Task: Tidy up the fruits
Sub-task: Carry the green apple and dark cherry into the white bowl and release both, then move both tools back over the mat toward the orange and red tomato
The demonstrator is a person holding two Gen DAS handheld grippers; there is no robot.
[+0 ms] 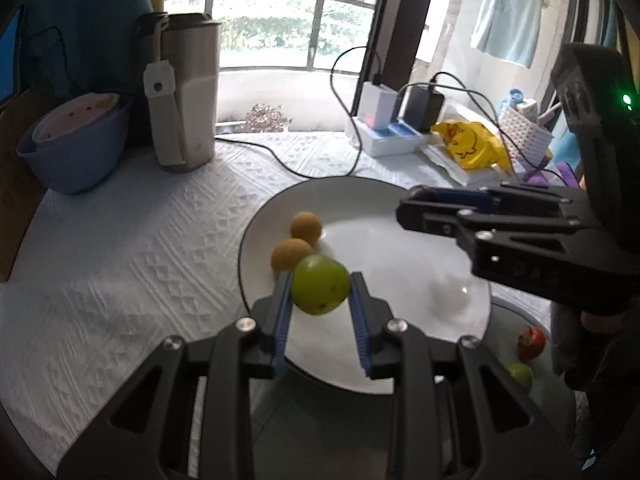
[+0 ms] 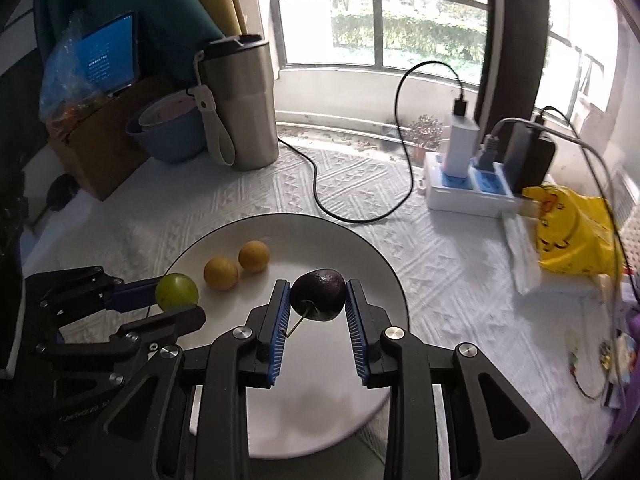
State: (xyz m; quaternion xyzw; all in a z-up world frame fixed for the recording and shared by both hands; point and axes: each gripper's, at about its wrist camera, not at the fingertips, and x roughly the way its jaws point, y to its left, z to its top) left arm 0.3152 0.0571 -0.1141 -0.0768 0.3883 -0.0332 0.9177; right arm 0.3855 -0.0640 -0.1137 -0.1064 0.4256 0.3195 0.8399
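My left gripper (image 1: pixel 320 286) is shut on a green round fruit (image 1: pixel 319 290) and holds it over the near left rim of a white plate (image 1: pixel 400 240). Two small orange-brown fruits (image 1: pixel 306 229) lie on the plate just beyond it. My right gripper (image 2: pixel 318 294) is shut on a dark purple cherry (image 2: pixel 319 294) with a stem, above the middle of the plate (image 2: pixel 340 240). In the right wrist view the left gripper (image 2: pixel 176 304) with the green fruit (image 2: pixel 176 291) is at the plate's left edge, beside the two orange fruits (image 2: pixel 221 273).
A steel tumbler (image 1: pixel 188 92) and a blue bowl (image 1: pixel 76 148) stand at the back left. A power strip with chargers (image 2: pixel 468 184), a black cable (image 2: pixel 360 216) and a yellow bag (image 2: pixel 568 232) lie at the right. A red fruit (image 1: pixel 531 343) and a green fruit (image 1: pixel 520 374) lie right of the plate.
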